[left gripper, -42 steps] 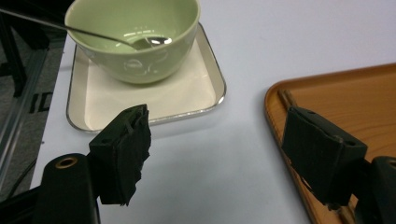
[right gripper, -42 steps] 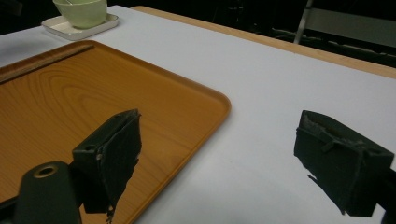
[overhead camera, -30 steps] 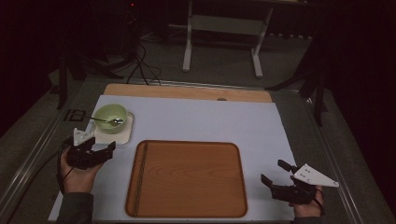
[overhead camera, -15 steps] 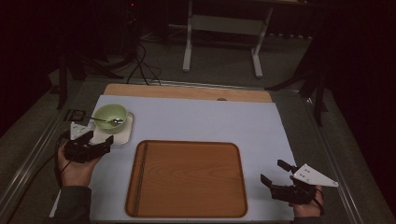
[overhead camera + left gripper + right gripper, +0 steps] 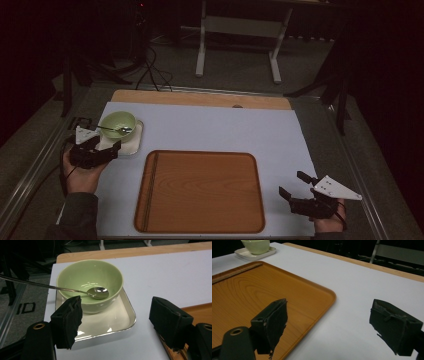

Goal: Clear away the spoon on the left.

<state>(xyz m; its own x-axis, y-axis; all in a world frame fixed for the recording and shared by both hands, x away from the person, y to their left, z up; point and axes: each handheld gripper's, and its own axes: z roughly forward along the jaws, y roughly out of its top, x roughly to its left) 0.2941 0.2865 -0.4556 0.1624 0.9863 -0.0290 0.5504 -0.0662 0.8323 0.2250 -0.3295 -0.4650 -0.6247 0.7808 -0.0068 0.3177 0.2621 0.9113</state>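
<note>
Wide open and gripping nothing, my left claw (image 5: pixel 115 322) points at the dish (image 5: pixel 122 320), one jaw at its near rim, the other off its corner beside the tray (image 5: pixel 197 311). That dish sits at the desk's (image 5: pixel 210 127) far left corner, carrying the bowl (image 5: pixel 90 282) with a spoon (image 5: pixel 97 293) resting inside, handle poking over the rim. Nothing is lifted yet; I judge gripping the dish and moving it onto the bare tray remains. My right claw (image 5: pixel 332 325) hangs open and unloaded by the tray's near right corner.
</note>
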